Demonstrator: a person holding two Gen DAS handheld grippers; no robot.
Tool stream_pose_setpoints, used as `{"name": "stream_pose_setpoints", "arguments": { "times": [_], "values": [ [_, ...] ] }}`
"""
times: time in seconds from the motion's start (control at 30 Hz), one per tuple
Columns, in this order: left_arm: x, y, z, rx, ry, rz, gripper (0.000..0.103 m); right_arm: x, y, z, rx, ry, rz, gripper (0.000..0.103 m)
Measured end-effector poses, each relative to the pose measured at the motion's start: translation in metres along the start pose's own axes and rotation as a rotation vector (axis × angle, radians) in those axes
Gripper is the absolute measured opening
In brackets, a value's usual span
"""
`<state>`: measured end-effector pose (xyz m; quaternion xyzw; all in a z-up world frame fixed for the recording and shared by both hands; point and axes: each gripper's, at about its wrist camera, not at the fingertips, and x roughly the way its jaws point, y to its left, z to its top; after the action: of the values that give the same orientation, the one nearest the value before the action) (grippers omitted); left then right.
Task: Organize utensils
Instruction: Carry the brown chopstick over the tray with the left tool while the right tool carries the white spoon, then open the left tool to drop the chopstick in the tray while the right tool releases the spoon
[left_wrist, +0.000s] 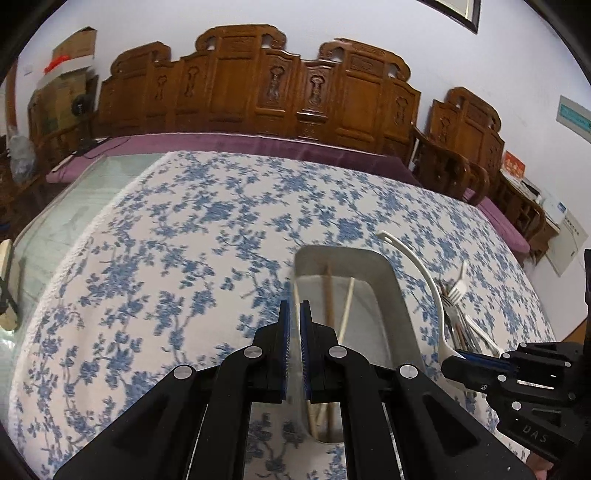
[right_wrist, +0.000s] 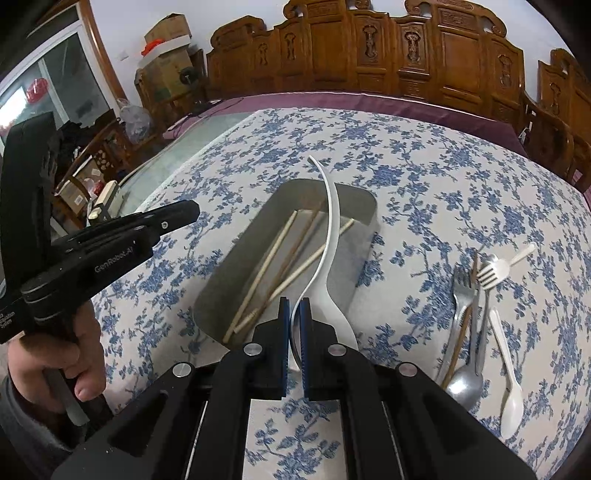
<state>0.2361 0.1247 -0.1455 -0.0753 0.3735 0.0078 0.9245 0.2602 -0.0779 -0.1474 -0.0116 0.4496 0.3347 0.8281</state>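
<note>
Utensils sit in two groups on the tabletop (left_wrist: 155, 236), which wears a blue-flowered cloth. Left wrist view: the left gripper (left_wrist: 294, 314) hangs over the near left edge of a grey tray (left_wrist: 399, 288), its fingers (left_wrist: 283, 325) nearly together around one pale chopstick (left_wrist: 295, 295). Two more chopsticks (left_wrist: 345, 310) lie in the tray. At right the right gripper (left_wrist: 463, 356) holds a white ladle (left_wrist: 424, 273), beside a pile of forks (left_wrist: 456, 291).

Right wrist view: the right gripper (right_wrist: 294, 317) has its fingers (right_wrist: 305, 328) clamped on the bowl end of the ladle (right_wrist: 332, 229), whose handle arcs over the tray (right_wrist: 229, 266). Chopsticks (right_wrist: 273, 254) lie inside. To the right, well apart from the tray, lie metal forks (right_wrist: 463, 291), a steel spoon (right_wrist: 465, 384), a white fork (right_wrist: 495, 273) and a white spoon (right_wrist: 511, 398). A hand (right_wrist: 70, 365) holds the left gripper (right_wrist: 181, 214).
</note>
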Motion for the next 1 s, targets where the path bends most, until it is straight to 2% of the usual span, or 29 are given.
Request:
{"name": "stream_pose_setpoints", "arguments": {
  "times": [0.1,0.23,0.4,0.73,1.0],
  "values": [
    [-0.002,0.004,0.002,0.006,-0.008,0.017,0.005,0.005,0.005,0.006,0.006,-0.002,0.015,0.007],
    [-0.005,0.011,0.005,0.002,-0.020,0.022,0.020,0.015,0.012,0.016,0.023,-0.001,0.044,0.007],
    [-0.006,0.018,0.007,-0.001,-0.028,0.044,0.028,0.030,0.017,0.020,0.043,0.008,0.066,0.007],
    [-0.007,0.019,0.007,-0.002,-0.035,0.039,0.029,0.059,0.007,0.013,0.083,0.038,0.073,0.007],
    [-0.005,0.016,0.007,0.008,-0.031,0.043,0.030,0.048,0.000,0.012,0.074,0.001,0.080,0.010]
  ]
}}
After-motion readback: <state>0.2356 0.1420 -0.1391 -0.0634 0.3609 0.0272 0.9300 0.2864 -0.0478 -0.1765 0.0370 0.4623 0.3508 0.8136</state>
